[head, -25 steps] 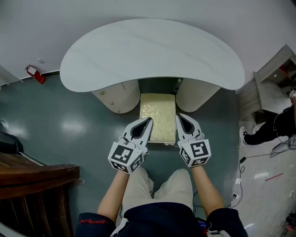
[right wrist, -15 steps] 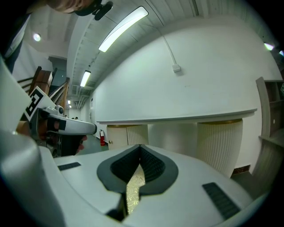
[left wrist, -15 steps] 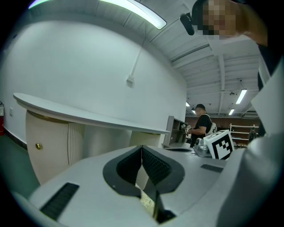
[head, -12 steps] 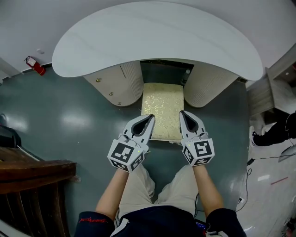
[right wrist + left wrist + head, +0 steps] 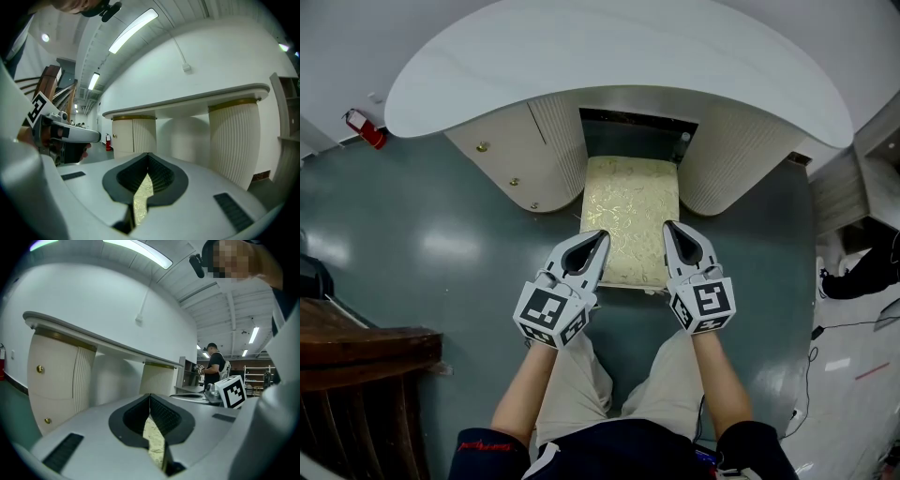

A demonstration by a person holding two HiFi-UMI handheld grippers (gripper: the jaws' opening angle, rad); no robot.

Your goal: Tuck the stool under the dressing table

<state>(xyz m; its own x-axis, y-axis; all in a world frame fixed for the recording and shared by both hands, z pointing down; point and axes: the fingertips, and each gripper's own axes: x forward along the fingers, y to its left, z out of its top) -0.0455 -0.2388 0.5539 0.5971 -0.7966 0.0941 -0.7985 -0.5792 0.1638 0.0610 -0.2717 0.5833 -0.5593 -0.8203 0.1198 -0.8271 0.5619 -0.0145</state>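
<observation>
No lettering, label or number is legible anywhere — none.

Head view. The dressing table (image 5: 619, 66) spans the upper frame. Beneath it, a left pedestal (image 5: 525, 155) and a right pedestal (image 5: 736, 164) flank a central gap. The stool (image 5: 630, 211) lies between them, its near end projecting toward the lower frame. The left gripper (image 5: 601, 236) and right gripper (image 5: 667, 228) lie at the stool's lower corners. A fire extinguisher (image 5: 362, 129) is at upper left.

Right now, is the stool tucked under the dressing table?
Partly: the stool has its far end between the pedestals of the dressing table; its near end sticks out.
</observation>
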